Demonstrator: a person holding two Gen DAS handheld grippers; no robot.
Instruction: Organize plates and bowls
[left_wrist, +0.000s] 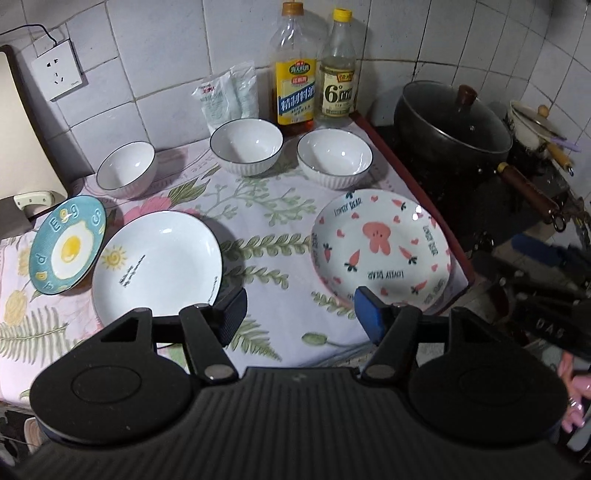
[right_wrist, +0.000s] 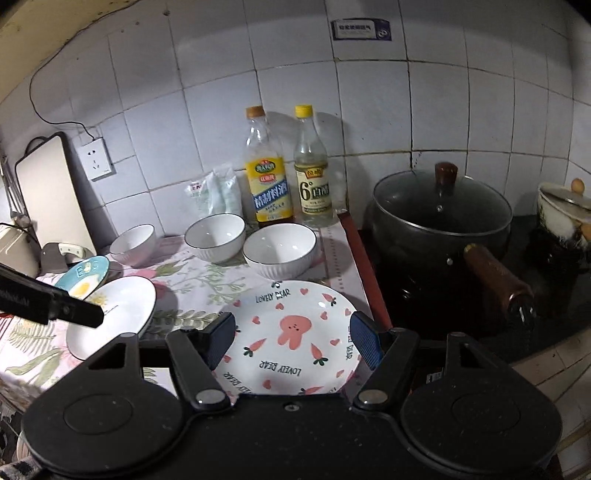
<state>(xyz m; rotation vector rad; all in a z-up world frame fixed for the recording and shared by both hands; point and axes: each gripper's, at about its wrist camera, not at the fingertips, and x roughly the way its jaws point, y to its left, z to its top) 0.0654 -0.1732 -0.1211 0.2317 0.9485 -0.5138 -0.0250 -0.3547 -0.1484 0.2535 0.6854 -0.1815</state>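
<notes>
Three white ribbed bowls stand at the back of the floral cloth: left (left_wrist: 125, 170), middle (left_wrist: 246, 146), right (left_wrist: 334, 157). In front lie a blue egg plate (left_wrist: 68, 244), a white plate (left_wrist: 157, 264) and a pink rabbit plate (left_wrist: 380, 249). My left gripper (left_wrist: 299, 314) is open and empty, above the cloth between the white and rabbit plates. My right gripper (right_wrist: 291, 341) is open and empty, its fingers either side of the rabbit plate (right_wrist: 291, 336) and above it. The white plate (right_wrist: 114, 314) and the bowls (right_wrist: 279, 249) also show in the right wrist view.
Two bottles (left_wrist: 295, 70) and a white packet (left_wrist: 227, 96) stand against the tiled wall. A black lidded pot (left_wrist: 452, 125) with a wooden handle sits on the stove to the right. A cutting board (right_wrist: 51, 199) leans at the left wall.
</notes>
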